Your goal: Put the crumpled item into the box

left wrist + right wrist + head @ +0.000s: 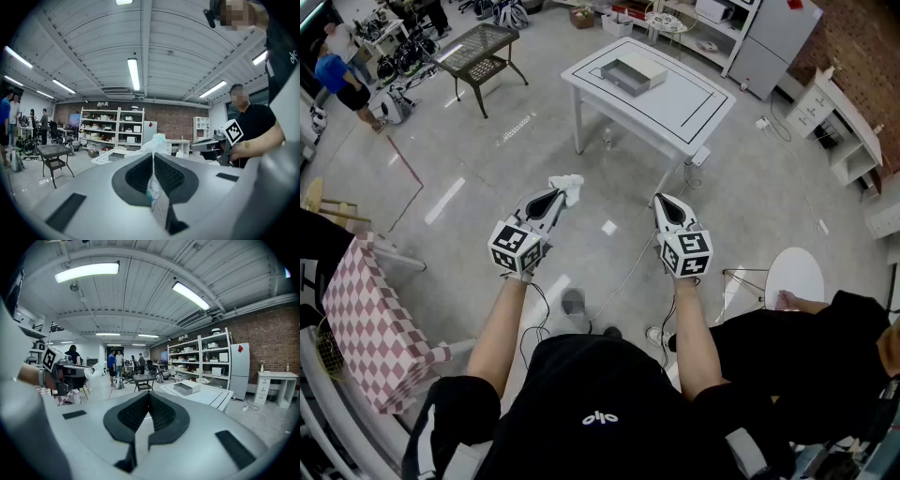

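While the person is standing well back from the white table [698,117], the left gripper [556,196] is pinching the crumpled white item [570,187]. Its jaws are pressing almost together on a thin fold of it, and the rest is puffing out past the tips toward the far side. The left gripper view is showing the material, paper or film by the look of it, running down the seam between the dark ribbed pads [171,176]. The right gripper [667,201] is riding alongside, to the right and well apart. Its jaws are meeting at the tips with nothing between them. The open box [630,73] is sitting on the far left part of the table, and a wide stretch of grey floor is lying between it and the grippers. So the pick is looking done and the carry is the step in hand, with the drop-off not yet begun. Next, the person is going to need to walk up to the table and reach the left gripper out over the box's open top. The jaws should be parting only once the wad is hanging above the inside. The grip is catching just a sliver, so any quick swing could be shaking it loose.
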Tool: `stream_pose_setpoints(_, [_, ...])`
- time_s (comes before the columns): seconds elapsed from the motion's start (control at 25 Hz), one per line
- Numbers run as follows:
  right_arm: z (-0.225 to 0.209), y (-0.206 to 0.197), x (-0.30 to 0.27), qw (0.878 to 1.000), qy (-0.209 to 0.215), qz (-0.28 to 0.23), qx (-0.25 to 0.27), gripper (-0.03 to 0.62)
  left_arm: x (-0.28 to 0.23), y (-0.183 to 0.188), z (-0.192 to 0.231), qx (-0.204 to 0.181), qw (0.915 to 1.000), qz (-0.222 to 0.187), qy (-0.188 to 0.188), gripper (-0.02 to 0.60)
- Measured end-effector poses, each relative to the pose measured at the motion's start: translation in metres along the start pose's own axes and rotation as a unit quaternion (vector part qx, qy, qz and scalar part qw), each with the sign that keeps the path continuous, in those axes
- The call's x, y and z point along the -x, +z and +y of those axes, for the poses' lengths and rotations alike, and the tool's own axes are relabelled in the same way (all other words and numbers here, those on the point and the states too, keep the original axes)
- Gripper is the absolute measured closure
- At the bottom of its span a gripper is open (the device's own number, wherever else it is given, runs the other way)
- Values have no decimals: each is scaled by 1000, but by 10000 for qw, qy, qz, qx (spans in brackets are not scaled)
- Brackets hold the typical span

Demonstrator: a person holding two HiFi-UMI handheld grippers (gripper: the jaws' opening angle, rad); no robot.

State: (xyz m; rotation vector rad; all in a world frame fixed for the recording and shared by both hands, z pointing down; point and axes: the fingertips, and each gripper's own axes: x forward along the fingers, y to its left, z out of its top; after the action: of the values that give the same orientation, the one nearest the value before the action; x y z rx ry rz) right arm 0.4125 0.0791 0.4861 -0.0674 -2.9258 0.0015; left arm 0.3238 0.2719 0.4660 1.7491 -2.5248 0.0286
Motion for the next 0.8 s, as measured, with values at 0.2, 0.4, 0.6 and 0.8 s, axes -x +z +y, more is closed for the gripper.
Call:
stream_pose_setpoints(0.2, [-7, 3, -19, 10000, -41, 18, -5, 585, -16, 2, 18, 3, 10000, -3, -58, 566])
stream_pose_setpoints(0.4, [-10, 10, -45, 9999, -93, 38, 22, 585, -30, 5, 43, -6, 9999, -29, -131, 566])
stream_pose_setpoints(0.6, [-10, 13, -75, 9998, -185, 80, 8, 585, -40, 5, 75, 17, 9998, -45, -210, 566])
stream_pose_setpoints(0.8, [-10, 18, -111, 9994, -337, 109, -56, 585, -51, 4, 116, 57, 9995, -34, -308, 566])
